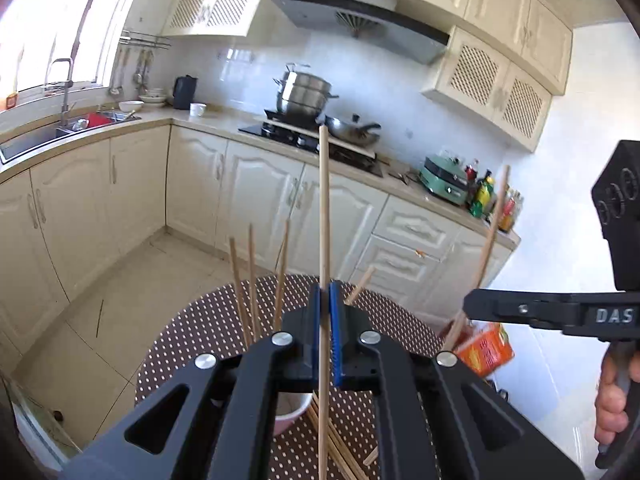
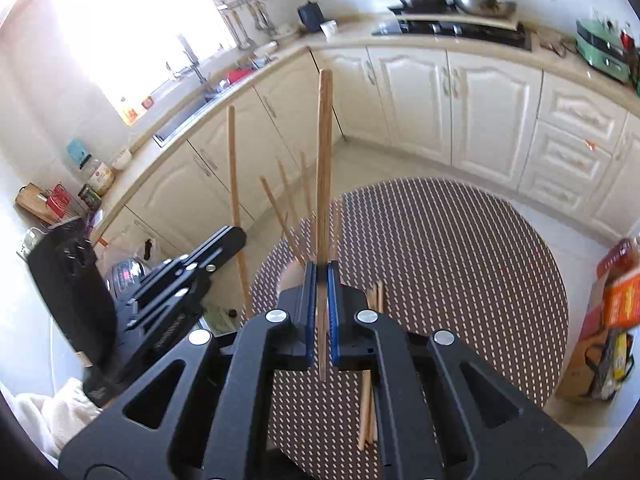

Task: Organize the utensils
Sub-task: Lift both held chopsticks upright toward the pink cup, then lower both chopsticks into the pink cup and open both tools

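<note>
My left gripper (image 1: 330, 289) is shut on one wooden chopstick (image 1: 324, 200), which stands upright between the blue pads, above the round dotted table (image 1: 192, 340). My right gripper (image 2: 321, 270) is shut on a second chopstick (image 2: 324, 152), also upright. Each gripper shows in the other's view: the right gripper (image 1: 469, 307) at the right, the left gripper (image 2: 239, 237) at the left. Several chopsticks (image 1: 251, 280) stand in a pink and white cup (image 1: 294, 410) under the left gripper. Loose chopsticks (image 2: 369, 404) lie on the cloth.
An orange box (image 2: 622, 296) sits at the table's right edge. A hand (image 1: 612, 396) holds the right gripper's handle. Cream cabinets, a hob with pots (image 1: 306, 100) and a sink (image 1: 28, 140) line the far walls. A black bag (image 2: 68, 284) stands to the left.
</note>
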Motion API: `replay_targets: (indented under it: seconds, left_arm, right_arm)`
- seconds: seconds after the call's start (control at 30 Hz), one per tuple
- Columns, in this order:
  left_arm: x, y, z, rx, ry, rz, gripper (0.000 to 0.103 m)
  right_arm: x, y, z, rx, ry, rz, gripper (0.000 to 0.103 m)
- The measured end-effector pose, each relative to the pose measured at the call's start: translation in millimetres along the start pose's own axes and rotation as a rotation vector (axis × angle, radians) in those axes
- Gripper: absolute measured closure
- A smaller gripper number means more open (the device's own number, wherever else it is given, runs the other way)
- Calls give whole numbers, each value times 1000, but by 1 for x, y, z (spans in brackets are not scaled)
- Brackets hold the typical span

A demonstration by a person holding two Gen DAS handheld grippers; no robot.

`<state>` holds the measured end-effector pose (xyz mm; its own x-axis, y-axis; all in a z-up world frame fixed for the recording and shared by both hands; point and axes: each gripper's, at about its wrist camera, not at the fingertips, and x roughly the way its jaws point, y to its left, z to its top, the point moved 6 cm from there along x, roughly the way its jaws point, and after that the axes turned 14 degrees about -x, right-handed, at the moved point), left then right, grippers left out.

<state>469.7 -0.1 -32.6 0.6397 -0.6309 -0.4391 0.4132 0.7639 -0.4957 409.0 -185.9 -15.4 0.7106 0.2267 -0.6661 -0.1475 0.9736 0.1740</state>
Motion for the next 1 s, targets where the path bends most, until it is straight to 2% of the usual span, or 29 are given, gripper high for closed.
replay_targets:
  seconds: [0.23,0.53,0.7,0.83,1.0]
  left_arm:
    - [19,7,22,-82,-51,-24,98]
    - [50,28,21,-130,-73,-6,98]
    - [64,27,26,-106,-105,-9,98]
    - [76,30,22,-69,-123,28,98]
    - [85,41,12,-66,-104,51,98]
  right_arm:
    - [8,18,30,-49,-41,-30,97]
    - [21,21,52,-57,-77,-60,97]
    - [33,23,55,-65,-76,-70,97]
    - [44,25,54,-83,-73,-82,97]
    - [53,25,47,-92,-62,-88,97]
